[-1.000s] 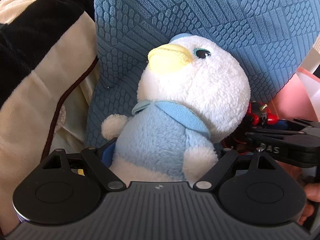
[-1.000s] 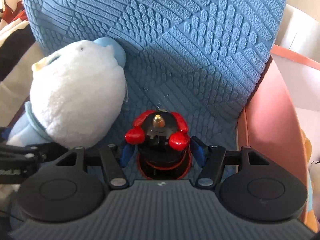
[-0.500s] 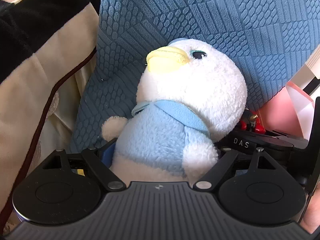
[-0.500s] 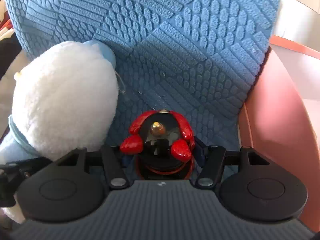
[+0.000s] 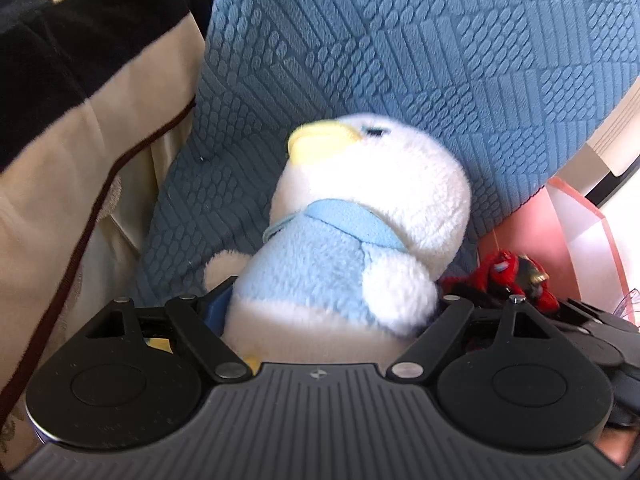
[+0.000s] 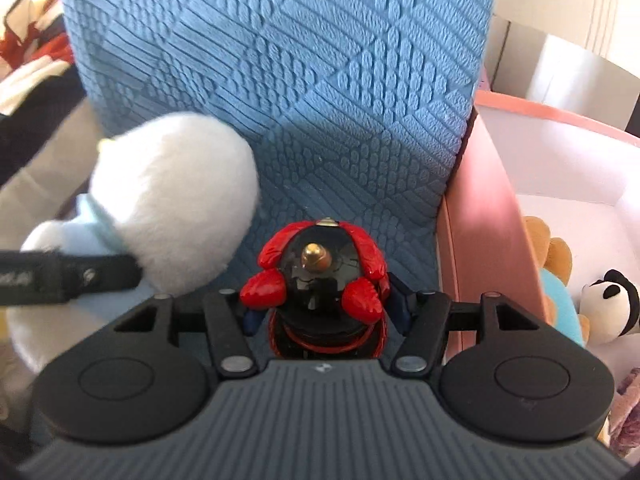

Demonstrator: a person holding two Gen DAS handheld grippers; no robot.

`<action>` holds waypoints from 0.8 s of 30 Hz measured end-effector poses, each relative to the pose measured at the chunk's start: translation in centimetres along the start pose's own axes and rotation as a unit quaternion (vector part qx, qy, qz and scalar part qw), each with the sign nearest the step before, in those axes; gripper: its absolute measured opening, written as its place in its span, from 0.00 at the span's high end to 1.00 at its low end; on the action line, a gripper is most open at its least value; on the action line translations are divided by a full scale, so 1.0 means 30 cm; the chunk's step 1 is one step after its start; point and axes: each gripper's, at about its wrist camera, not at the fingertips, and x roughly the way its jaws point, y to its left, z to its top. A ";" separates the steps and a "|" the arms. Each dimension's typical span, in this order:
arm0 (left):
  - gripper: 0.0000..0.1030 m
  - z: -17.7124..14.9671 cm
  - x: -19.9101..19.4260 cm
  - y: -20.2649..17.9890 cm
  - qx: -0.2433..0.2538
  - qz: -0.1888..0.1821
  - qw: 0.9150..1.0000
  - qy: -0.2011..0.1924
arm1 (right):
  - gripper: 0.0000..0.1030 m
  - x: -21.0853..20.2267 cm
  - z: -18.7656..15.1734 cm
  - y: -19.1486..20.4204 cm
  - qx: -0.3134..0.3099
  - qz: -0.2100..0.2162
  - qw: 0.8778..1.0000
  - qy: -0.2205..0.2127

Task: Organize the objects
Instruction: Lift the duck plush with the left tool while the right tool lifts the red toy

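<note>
My left gripper (image 5: 326, 304) is shut on a white and light-blue plush penguin (image 5: 352, 240) with a yellow beak, held by its body in front of a blue textured cushion (image 5: 400, 60). My right gripper (image 6: 320, 304) is shut on a red and black toy robot (image 6: 320, 276), held upright before the same cushion (image 6: 300, 60). The penguin (image 6: 172, 208) shows at left in the right wrist view, with the left gripper's finger across it. The robot (image 5: 508, 276) shows at right in the left wrist view.
A pink-rimmed white box (image 6: 480, 208) stands right of the cushion, holding a panda plush (image 6: 608, 304) and a brown and blue plush (image 6: 556, 264). A cream, black and orange blanket (image 5: 80, 120) lies left of the cushion.
Both grippers have risen and pulled back with their toys still held. The cushion's top edge and the pink box with its plush toys have come into view on the right.
</note>
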 end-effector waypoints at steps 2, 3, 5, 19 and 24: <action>0.19 0.000 -0.022 0.004 -0.005 -0.002 1.000 -0.002 | 0.39 -0.002 0.006 0.005 -0.003 -0.003 1.000 -0.007; 0.19 -0.004 -0.025 0.006 -0.007 -0.005 1.000 0.000 | 0.39 -0.002 -0.001 -0.003 -0.004 -0.004 1.000 -0.009; 0.19 -0.017 -0.039 0.005 -0.004 -0.006 1.000 0.001 | 0.39 -0.034 -0.006 -0.005 0.001 -0.001 1.000 -0.007; 0.14 -0.023 0.041 -0.015 0.022 0.002 0.997 0.067 | 0.39 -0.064 -0.087 0.033 0.006 0.006 1.000 0.026; 0.13 -0.040 0.072 -0.034 0.040 0.007 0.996 0.076 | 0.39 -0.065 -0.098 0.033 0.011 0.000 0.999 0.036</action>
